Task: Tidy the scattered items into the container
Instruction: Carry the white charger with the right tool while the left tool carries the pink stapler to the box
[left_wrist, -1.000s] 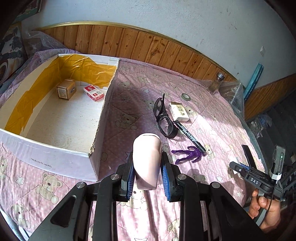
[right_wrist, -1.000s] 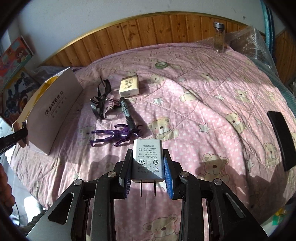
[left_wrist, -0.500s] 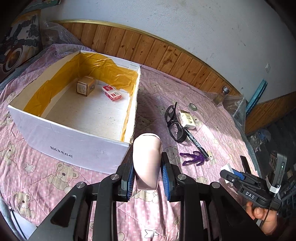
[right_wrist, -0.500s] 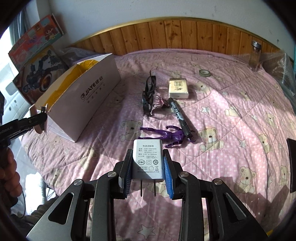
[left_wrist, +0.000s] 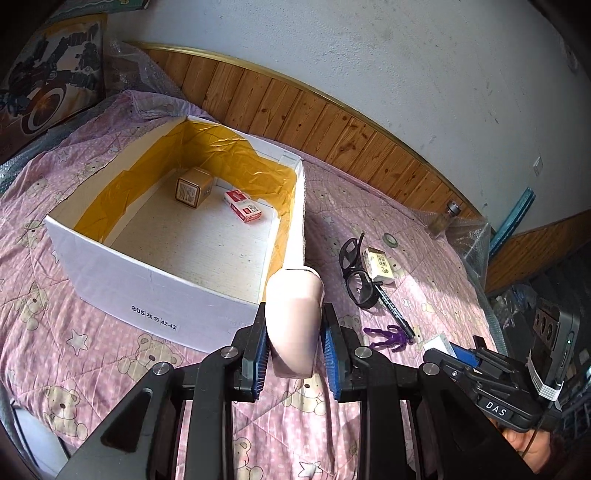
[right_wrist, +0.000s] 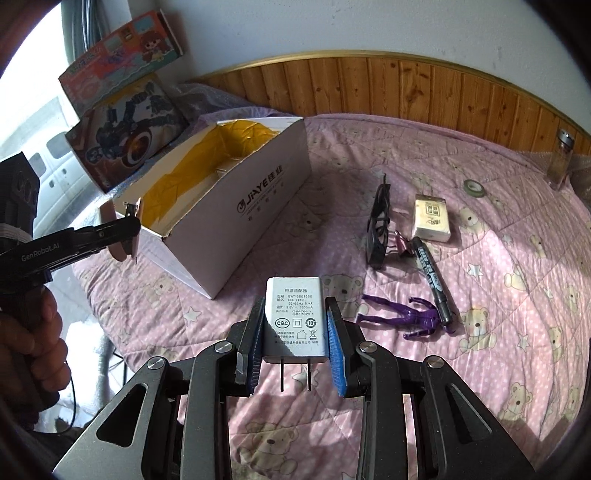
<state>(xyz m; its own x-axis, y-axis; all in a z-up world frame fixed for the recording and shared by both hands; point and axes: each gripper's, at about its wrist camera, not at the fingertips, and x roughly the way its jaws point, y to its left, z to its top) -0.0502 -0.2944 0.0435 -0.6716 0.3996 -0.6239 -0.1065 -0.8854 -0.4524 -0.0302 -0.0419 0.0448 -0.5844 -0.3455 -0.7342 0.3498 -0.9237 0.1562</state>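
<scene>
My left gripper (left_wrist: 294, 354) is shut on a pale pink oblong object (left_wrist: 294, 321), held just short of the near right corner of the white cardboard box (left_wrist: 155, 288). The box, lined with yellow tape, holds a small brown carton (left_wrist: 193, 187) and a red-and-white packet (left_wrist: 243, 205). My right gripper (right_wrist: 294, 343) is shut on a grey power adapter (right_wrist: 294, 319), prongs pointing back, held above the bed to the right of the box (right_wrist: 236, 206). On the pink bedspread lie black glasses (right_wrist: 378, 229), a cream box (right_wrist: 431, 218), a black marker (right_wrist: 432, 278) and a purple figure (right_wrist: 402, 317).
A tape roll (right_wrist: 474, 187) and a glass jar (right_wrist: 561, 158) sit near the wooden headboard. Toy boxes (right_wrist: 125, 122) stand behind the cardboard box. A person's hand (right_wrist: 29, 339) holds the left gripper at the bed's left edge. Bubble wrap (left_wrist: 469, 236) lies at the right.
Both grippers have moved left toward the box with their loads still held. The box now fills more of both views, and the left gripper appears beside its near corner.
</scene>
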